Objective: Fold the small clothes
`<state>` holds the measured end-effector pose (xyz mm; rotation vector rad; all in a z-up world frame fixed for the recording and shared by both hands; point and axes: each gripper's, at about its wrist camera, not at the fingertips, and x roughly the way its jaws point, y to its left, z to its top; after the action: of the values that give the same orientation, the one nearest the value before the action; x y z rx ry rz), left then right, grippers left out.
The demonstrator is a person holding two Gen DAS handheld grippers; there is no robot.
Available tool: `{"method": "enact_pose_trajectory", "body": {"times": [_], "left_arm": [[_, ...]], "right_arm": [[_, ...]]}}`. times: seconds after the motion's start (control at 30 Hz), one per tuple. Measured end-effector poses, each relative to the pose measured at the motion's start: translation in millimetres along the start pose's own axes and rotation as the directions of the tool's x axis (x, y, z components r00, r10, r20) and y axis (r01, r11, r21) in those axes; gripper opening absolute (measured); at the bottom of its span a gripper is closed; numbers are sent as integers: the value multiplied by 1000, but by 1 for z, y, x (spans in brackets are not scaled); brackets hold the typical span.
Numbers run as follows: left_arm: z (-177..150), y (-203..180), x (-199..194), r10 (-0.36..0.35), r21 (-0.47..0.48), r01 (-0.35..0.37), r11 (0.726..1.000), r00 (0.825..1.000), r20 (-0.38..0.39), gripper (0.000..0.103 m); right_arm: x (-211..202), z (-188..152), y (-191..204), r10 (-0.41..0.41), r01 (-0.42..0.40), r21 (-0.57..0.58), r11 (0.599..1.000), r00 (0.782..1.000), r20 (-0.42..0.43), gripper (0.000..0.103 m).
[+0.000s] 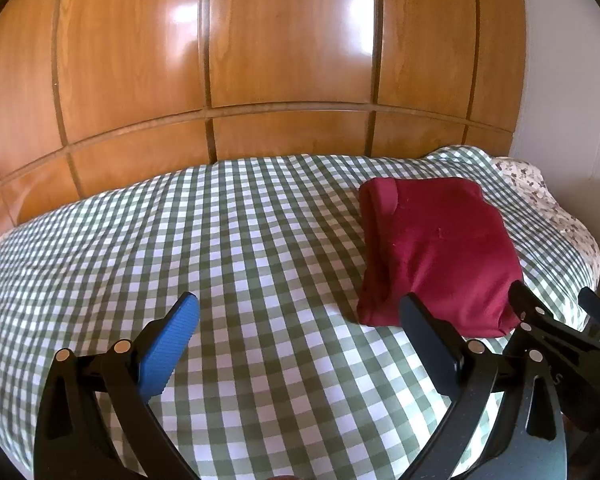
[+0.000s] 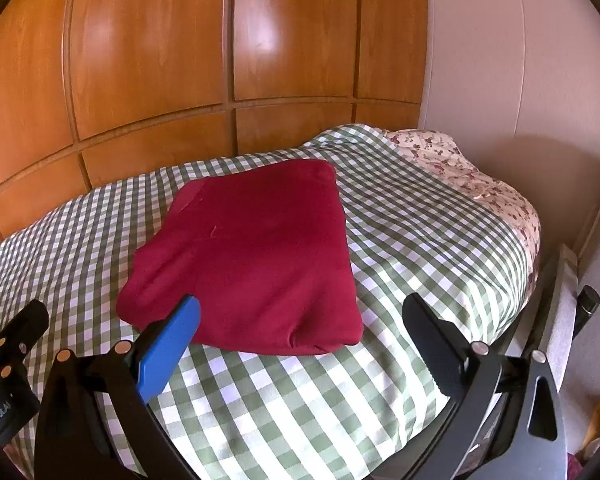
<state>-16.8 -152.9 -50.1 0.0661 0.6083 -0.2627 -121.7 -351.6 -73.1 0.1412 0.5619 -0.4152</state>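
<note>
A dark red garment (image 1: 436, 248) lies folded into a compact rectangle on the green-and-white checked bed cover (image 1: 220, 240). In the right wrist view the garment (image 2: 252, 256) sits in the middle, just ahead of my right gripper (image 2: 300, 320), which is open and empty. My left gripper (image 1: 296, 320) is open and empty, held over bare cover to the left of the garment. The right gripper's black fingers (image 1: 540, 320) show at the right edge of the left wrist view, near the garment's front corner.
A glossy wooden panelled wardrobe (image 1: 260, 60) stands behind the bed. A floral pillow (image 2: 460, 172) lies at the bed's far right corner, against a white wall (image 2: 500, 80). The bed's right edge (image 2: 532, 280) drops off close to the right gripper.
</note>
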Motion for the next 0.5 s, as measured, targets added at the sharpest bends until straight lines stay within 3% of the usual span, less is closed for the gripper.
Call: {"method": "enact_pose_trajectory", "body": {"times": [0.5], "left_arm": [[1, -3, -6, -9, 8, 9, 1000, 1000, 5, 99]], "right_arm": [[-8, 1, -3, -11, 11, 11, 1000, 1000, 24, 101]]}}
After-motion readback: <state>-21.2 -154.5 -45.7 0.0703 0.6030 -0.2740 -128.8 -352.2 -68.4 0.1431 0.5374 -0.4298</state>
